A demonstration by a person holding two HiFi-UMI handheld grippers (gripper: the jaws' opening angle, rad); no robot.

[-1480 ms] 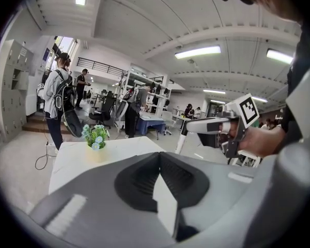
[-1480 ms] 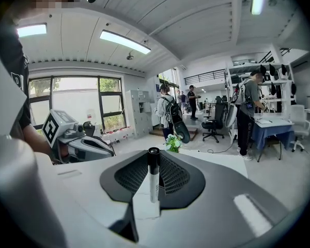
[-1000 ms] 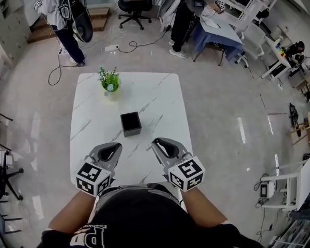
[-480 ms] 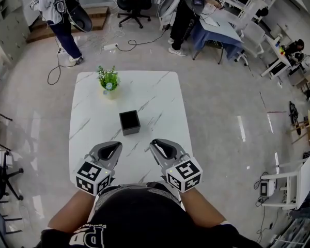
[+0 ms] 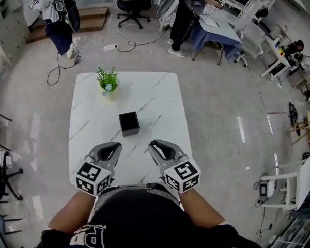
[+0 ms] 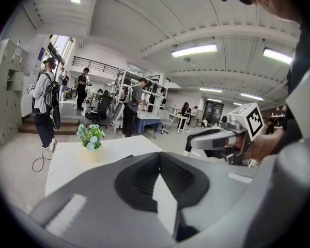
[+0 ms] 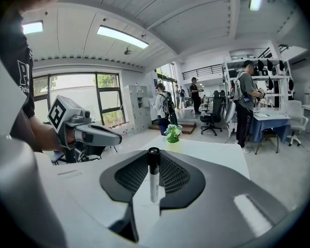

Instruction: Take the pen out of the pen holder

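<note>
One black square pen holder (image 5: 129,123) stands on the white marble table (image 5: 155,94), its inside showing only dark from above, with a potted plant (image 5: 108,80) at its 11 o'clock. At its 5 o'clock the right gripper (image 5: 157,146) clamps the pen (image 7: 153,177) upright: black cap, pale barrel. The left gripper (image 5: 112,149), at 7 o'clock, has its jaws pressed together on nothing.

White pen (image 7: 153,175) (black cap) upright, square black holder (image 5: 129,123)

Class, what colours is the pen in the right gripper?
Pen: white barrel, black cap; best in the right gripper view.
</note>
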